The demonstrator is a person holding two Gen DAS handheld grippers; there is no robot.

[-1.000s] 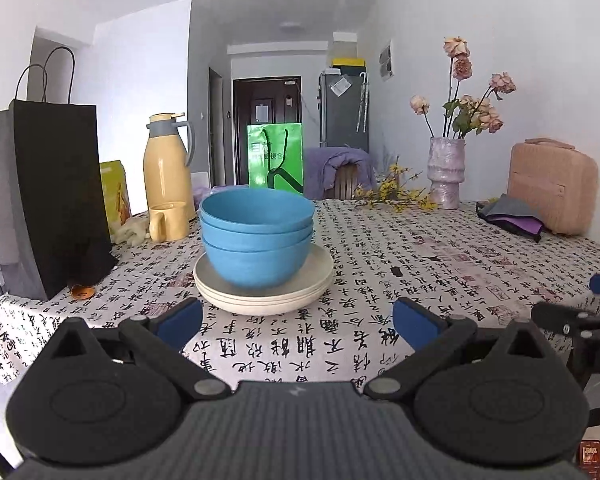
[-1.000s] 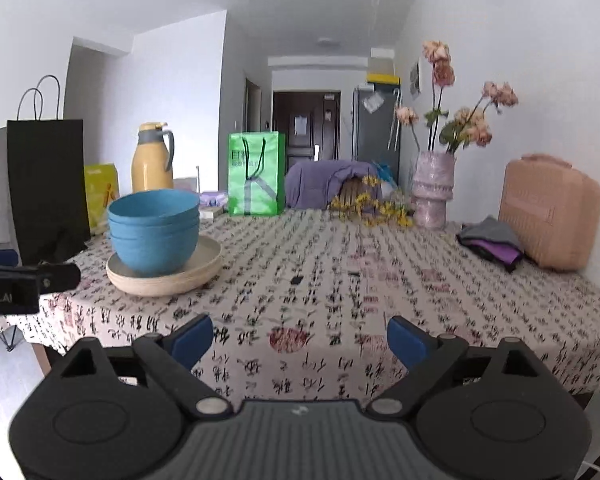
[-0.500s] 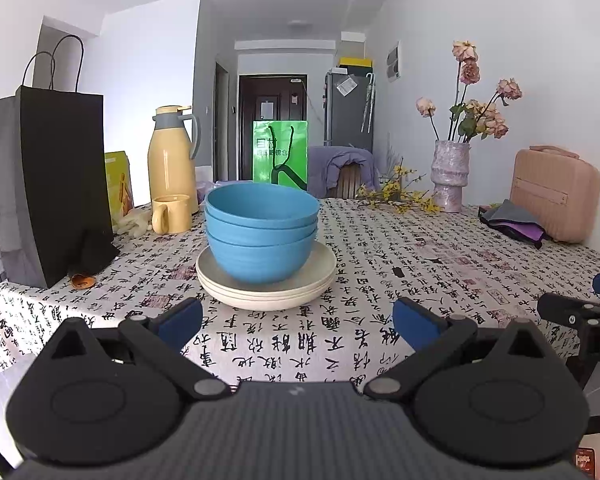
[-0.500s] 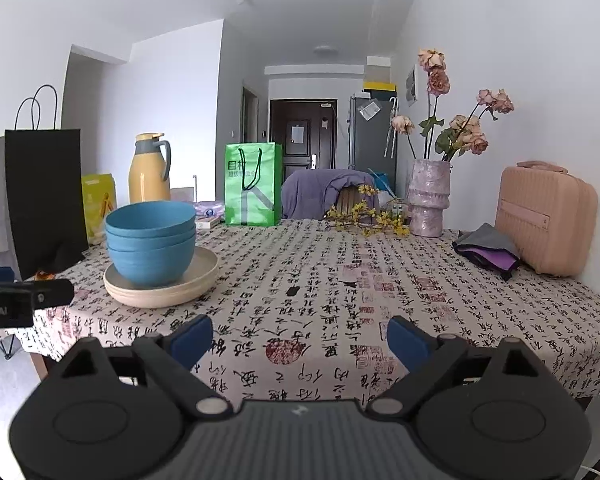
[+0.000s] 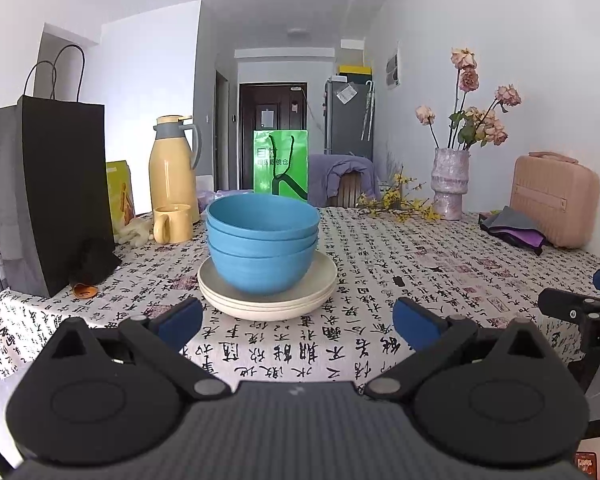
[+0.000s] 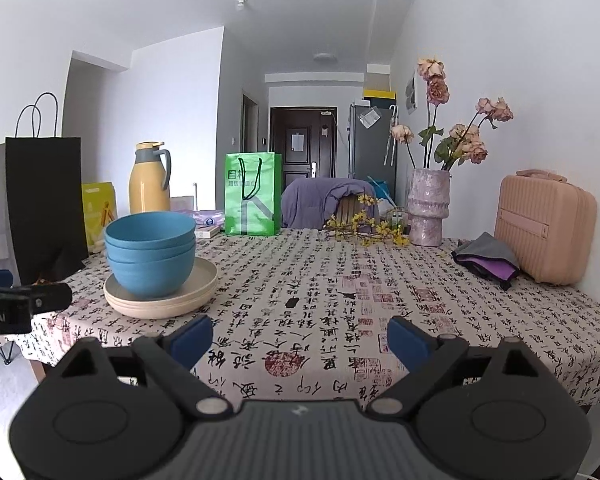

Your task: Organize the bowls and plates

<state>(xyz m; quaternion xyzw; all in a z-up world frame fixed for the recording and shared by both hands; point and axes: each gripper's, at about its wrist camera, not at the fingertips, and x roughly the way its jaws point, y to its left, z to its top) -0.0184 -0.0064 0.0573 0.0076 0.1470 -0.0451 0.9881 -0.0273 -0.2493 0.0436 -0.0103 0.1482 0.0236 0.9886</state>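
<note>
Three nested blue plastic bowls (image 5: 263, 248) sit on a stack of cream round plates (image 5: 268, 294) near the front left of the surface (image 5: 420, 272) under its calligraphy-print cloth — how many plates is hard to count, their rims merging. The left tool (image 5: 298, 322) hangs wide open and empty just short of the stack. The right tool (image 6: 300, 338) is equally spread, empty, well to the right — the yellow mug (image 5: 174, 224) hides behind the bowls in its view.

In the left wrist view, bare worktop (image 5: 380, 280) runs wide open from centre to right. The stacked blue bowls (image 5: 263, 248) on cream plates (image 5: 268, 300) stand at centre. A black paper bag (image 5: 52, 200), yellow jug (image 5: 172, 172) and mug (image 5: 174, 224) crowd the left. Far right, a vase (image 5: 450, 184), folded cloth (image 5: 514, 230) and pink case (image 5: 554, 200) line the wall.
</note>
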